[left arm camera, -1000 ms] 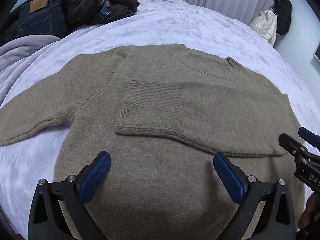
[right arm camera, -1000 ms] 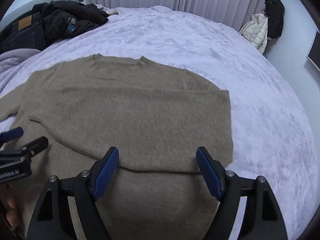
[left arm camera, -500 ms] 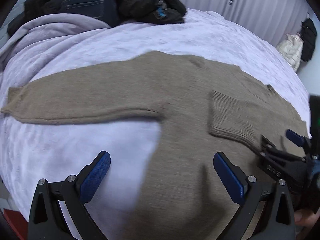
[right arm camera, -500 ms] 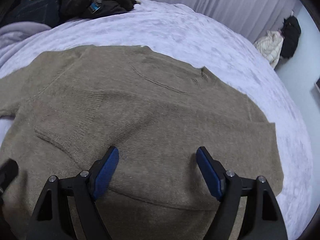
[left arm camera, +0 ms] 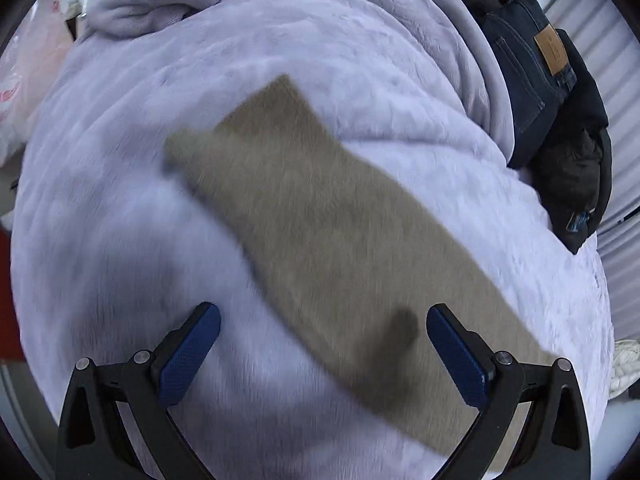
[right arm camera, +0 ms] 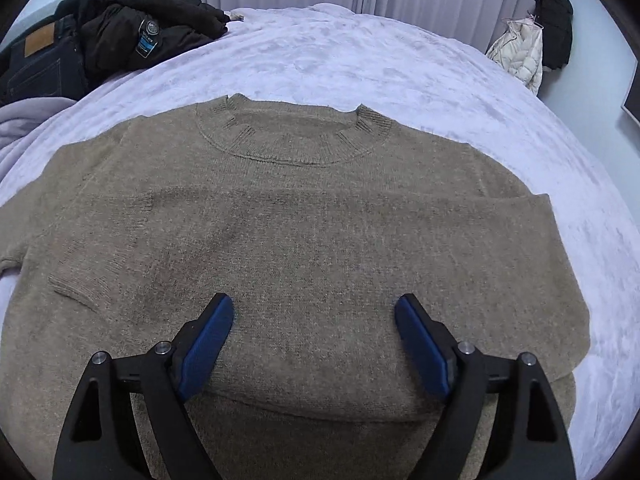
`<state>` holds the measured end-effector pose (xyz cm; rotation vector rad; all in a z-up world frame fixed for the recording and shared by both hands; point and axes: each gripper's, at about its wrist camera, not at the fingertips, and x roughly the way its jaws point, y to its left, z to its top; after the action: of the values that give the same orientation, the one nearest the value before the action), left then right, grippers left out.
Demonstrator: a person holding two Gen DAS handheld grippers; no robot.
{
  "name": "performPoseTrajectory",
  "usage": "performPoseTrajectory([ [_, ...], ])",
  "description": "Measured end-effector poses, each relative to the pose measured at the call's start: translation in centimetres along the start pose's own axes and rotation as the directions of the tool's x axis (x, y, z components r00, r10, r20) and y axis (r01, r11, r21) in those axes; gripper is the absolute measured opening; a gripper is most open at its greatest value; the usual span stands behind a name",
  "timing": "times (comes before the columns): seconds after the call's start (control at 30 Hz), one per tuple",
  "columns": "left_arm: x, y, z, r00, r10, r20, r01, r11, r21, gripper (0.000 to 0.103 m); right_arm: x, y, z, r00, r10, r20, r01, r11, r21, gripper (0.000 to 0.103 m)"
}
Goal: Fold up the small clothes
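A tan knit sweater (right arm camera: 312, 240) lies flat on the lilac bed cover (right arm camera: 400, 68), neck away from me. Its right sleeve is folded across the chest, cuff at the left (right arm camera: 80, 288). My right gripper (right arm camera: 314, 320) is open and empty, hovering over the sweater's lower body. In the left wrist view the sweater's left sleeve (left arm camera: 320, 220) stretches out flat on the cover, cuff at the far end (left arm camera: 240, 120), image blurred. My left gripper (left arm camera: 322, 332) is open and empty above the sleeve's near part.
Dark jeans (left arm camera: 532, 64) and a black jacket (right arm camera: 140, 36) are piled at the bed's far left. A rumpled lilac blanket (left arm camera: 168, 4) lies beyond the sleeve. A white puffer coat (right arm camera: 520, 56) and a black garment hang at the far right wall.
My left gripper has swung left from the sweater's body to over the outstretched left sleeve. My right gripper has moved left and forward, now centred over the sweater's body.
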<state>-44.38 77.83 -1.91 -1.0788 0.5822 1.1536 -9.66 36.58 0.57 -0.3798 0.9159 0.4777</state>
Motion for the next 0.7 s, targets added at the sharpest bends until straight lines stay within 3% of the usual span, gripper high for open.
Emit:
performPoseTrajectory([
  [0.17,1.6,-0.5,3.1,0.999,-0.038,0.01,0.038,0.999,0.002,0.103,0.1,0.0,-0.3,1.0,-0.013,0.004,0.013,1.0,-0.007,0.087],
  [0.23,1.5,-0.9,3.1,0.998,-0.054,0.032,0.053,0.998,0.035,0.093,0.0,-0.1,-0.3,1.0,-0.006,-0.002,0.006,1.0,0.0,0.087],
  [0.27,1.4,-1.1,3.0,0.998,-0.047,0.039,0.044,0.997,0.06,0.082,-0.1,-0.2,-0.2,1.0,-0.002,-0.009,0.002,1.0,0.006,0.087],
  [0.3,1.4,-1.1,2.9,0.998,-0.043,0.041,0.04,0.996,0.079,0.081,-0.3,-0.4,0.0,1.0,0.003,-0.018,-0.003,1.0,0.018,0.088],
  [0.4,1.7,-0.4,2.7,0.996,-0.068,0.058,0.063,0.994,0.093,0.081,-0.2,-0.6,1.1,0.999,0.018,-0.037,-0.015,0.997,0.077,0.088],
  [0.53,1.7,-0.4,1.7,0.988,-0.086,0.127,0.066,0.986,0.152,0.081,0.9,0.7,2.6,0.995,-0.046,-0.088,0.058,0.987,0.147,0.088],
  [0.63,1.8,-0.7,1.1,0.981,-0.127,0.15,0.098,0.977,0.188,0.097,0.9,4.0,3.4,0.989,-0.108,-0.099,0.12,0.986,0.116,0.088],
  [0.7,2.0,-1.0,1.2,0.981,-0.133,0.14,0.102,0.973,0.205,0.1,0.6,7.4,3.8,0.987,-0.14,-0.079,0.145,0.988,0.052,0.088],
])
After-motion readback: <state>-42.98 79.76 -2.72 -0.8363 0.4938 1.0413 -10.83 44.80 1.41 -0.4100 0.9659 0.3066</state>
